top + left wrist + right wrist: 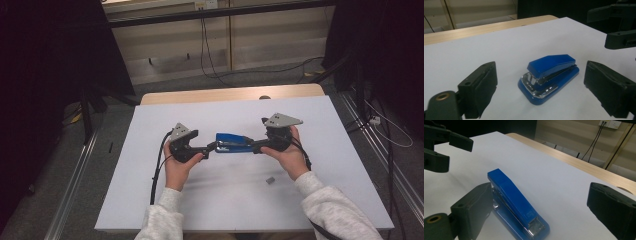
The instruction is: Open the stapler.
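Blue stapler point(233, 144) lying flat near the middle of the white table point(150, 200), closed, well clear of every edge. Probably light yet rigid, with glossy, slippery plastic; best pinched across the long sides, low near the base. Left gripper point(540, 82) spread wide, gripping nothing. Right gripper point(540, 202) likewise released, one pad just beside the stapler. Small grey scrap point(270, 180) toward the near right corner.

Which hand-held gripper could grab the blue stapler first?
Probably the right hand-held gripper. Its open jaws already stand on either side of the blue stapler, one pad right beside it. The left hand-held gripper is open too, but the stapler lies ahead of its jaws, not between them.
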A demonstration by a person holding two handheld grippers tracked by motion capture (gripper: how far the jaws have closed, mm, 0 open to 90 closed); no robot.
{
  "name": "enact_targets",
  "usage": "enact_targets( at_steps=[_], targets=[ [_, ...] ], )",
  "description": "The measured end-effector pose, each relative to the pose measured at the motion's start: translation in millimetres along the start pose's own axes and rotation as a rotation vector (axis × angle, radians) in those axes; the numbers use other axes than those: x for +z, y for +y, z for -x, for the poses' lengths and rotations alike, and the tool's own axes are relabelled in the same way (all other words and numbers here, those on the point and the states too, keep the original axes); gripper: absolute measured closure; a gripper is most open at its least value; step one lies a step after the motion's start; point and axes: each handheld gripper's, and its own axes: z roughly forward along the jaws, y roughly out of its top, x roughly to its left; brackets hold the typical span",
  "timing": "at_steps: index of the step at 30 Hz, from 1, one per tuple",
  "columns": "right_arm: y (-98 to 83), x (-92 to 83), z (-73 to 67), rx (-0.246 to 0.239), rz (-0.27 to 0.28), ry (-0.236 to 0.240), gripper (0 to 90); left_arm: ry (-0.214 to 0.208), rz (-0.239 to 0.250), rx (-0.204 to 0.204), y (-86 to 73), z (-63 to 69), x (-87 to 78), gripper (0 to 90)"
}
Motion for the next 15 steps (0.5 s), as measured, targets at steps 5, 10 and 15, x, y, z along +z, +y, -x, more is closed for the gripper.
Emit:
enact_targets(
  at_steps=[5, 10, 15],
  targets=[
    [3.1, 9.1, -2.8, -0.004, -0.011, 0.011, 9.9, 0.020, -0.033, 0.023, -3.1, -1.7, 4.6, 20.6],
    [5.8, 18.1, -3.5, 0.000, -0.014, 0.032, 14.6, -0.009, -0.043, 0.016, -7.8, -3.7, 11.9, 41.5],
    [9.4, 27.8, -1.0, 0.001, -0.026, 0.048, 21.1, -0.024, -0.088, 0.000, -13.2, -2.8, 19.4, 64.1]
  ],
)
